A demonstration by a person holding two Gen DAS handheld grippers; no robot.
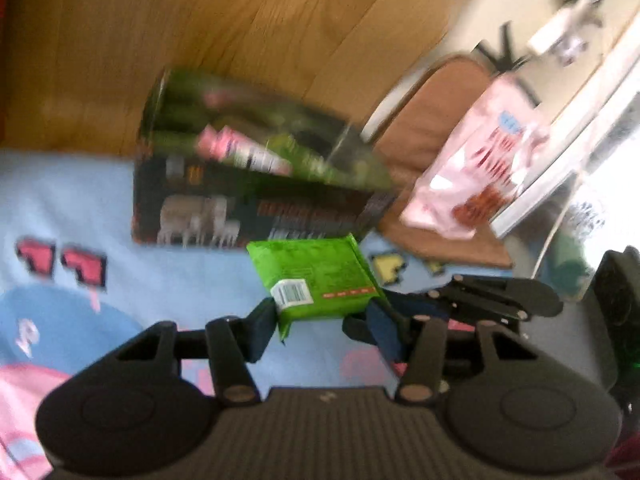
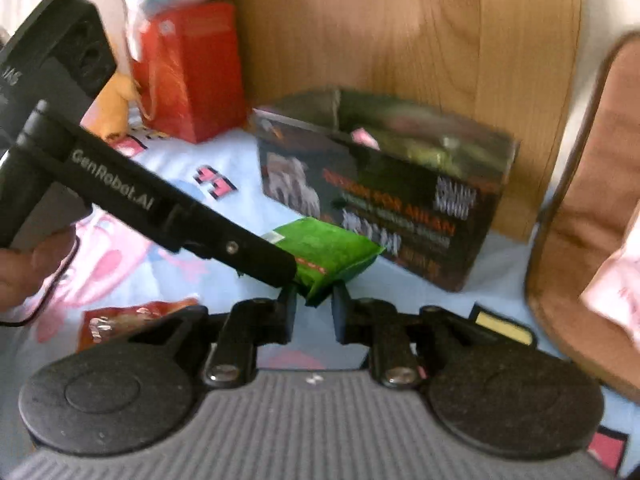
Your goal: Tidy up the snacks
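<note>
Because the snacks belong together in one place, both grippers meet at the green packet [image 1: 320, 276] just in front of the dark box [image 1: 248, 200]. The left gripper [image 1: 320, 330] has its fingers set wide, one on each side of the packet, and they seem to squeeze it so it stays up off the blue sheet [image 1: 80, 208]. The right gripper [image 2: 314, 314] has its fingers partly open around the packet's near corner. I cannot tell if they pinch it yet. It looks like one gripper is passing the packet to the other, or both are steadying it.

The box stands open at the top, against the wooden board [image 1: 200, 40], so it cannot slide back. More packets are inside it already, but they are blurry. I think the green packet goes in there next. A red packet [image 2: 108, 320] waits on the sheet near the right gripper.
</note>
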